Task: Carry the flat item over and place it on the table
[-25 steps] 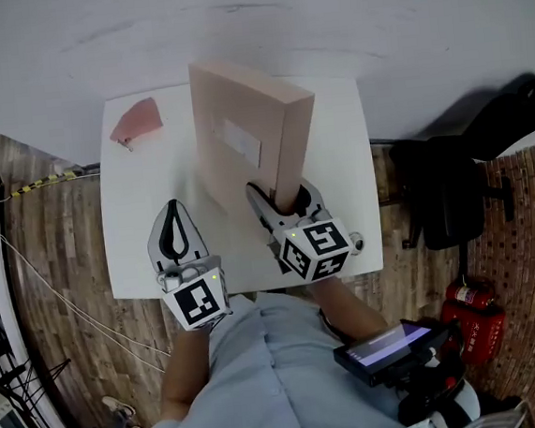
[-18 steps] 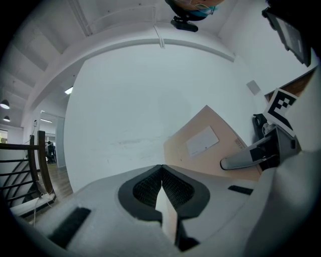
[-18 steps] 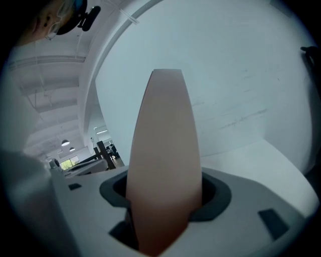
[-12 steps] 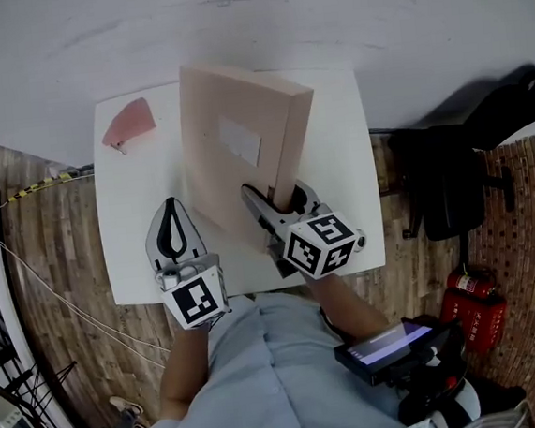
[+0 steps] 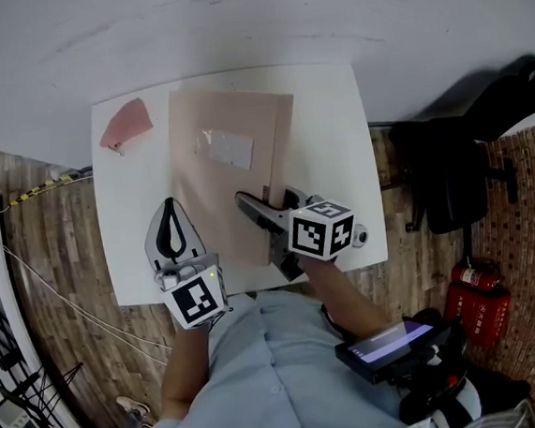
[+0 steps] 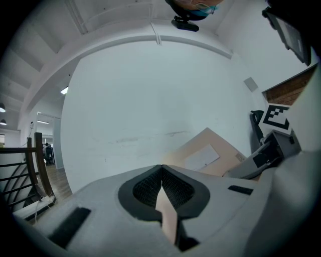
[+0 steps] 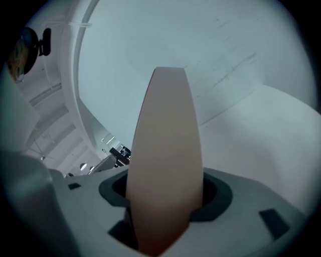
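A flat tan cardboard box (image 5: 222, 180) with a white label lies almost flat on the white table (image 5: 331, 136). My right gripper (image 5: 267, 208) is shut on its near right edge, and that edge fills the jaw gap in the right gripper view (image 7: 165, 150). The jaws have just eased open a little, with the box still between them. My left gripper (image 5: 170, 210) hovers over the table's near left part, beside the box, shut and empty (image 6: 161, 169). The left gripper view shows the box (image 6: 210, 153) ahead to the right, with the right gripper (image 6: 273, 145) on it.
A pink wedge-shaped piece (image 5: 125, 126) lies at the table's far left corner. A white wall runs behind the table. To the right on the wooden floor stand a black chair (image 5: 454, 190) and a red fire extinguisher (image 5: 484, 314).
The box has tipped from standing on its edge down to the left, to nearly flat on the table. My right gripper rolled and sank with it. The left gripper stayed put.
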Motion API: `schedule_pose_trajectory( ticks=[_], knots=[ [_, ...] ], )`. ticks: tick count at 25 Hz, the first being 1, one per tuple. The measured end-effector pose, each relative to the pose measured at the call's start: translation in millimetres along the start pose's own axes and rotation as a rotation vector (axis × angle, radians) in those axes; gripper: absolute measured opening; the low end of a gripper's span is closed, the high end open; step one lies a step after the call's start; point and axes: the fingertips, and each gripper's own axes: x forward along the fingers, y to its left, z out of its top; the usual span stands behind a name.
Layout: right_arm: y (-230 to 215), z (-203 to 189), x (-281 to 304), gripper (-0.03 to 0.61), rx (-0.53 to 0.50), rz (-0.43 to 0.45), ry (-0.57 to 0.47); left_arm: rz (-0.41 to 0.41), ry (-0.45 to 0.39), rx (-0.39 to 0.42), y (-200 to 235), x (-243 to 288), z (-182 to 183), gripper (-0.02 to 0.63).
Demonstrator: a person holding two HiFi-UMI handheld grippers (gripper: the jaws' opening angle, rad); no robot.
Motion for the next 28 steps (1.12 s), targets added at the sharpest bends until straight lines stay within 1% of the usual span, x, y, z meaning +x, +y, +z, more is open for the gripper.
schedule_pose_trajectory(
  ticks=[3,5,10,15,20,24,28],
  knots=[
    [-3,-10,6,0.291,0.04,0.03,0.071,-0.003,-0.006,0.004,0,0,1,0.009],
    [-7,-14,11,0.298,0.06,0.035,0.103,-0.003,-0.006,0.005,-1,0,2,0.009],
    [-20,-16,19,0.318,0.087,0.021,0.139,-0.002,0.015,-0.007,1,2,-1,0.009],
    [-29,-17,25,0.328,0.109,0.025,0.169,0.004,0.028,-0.017,5,7,-6,0.009],
    [-43,-27,33,0.358,0.146,0.024,0.227,0.002,0.041,-0.029,5,13,-11,0.009],
    [-46,-32,35,0.371,0.145,0.025,0.256,0.003,0.046,-0.014,6,15,-17,0.009],
    [-50,-34,37,0.391,0.122,0.017,0.279,-0.006,0.053,-0.034,2,19,-15,0.009]
  ],
)
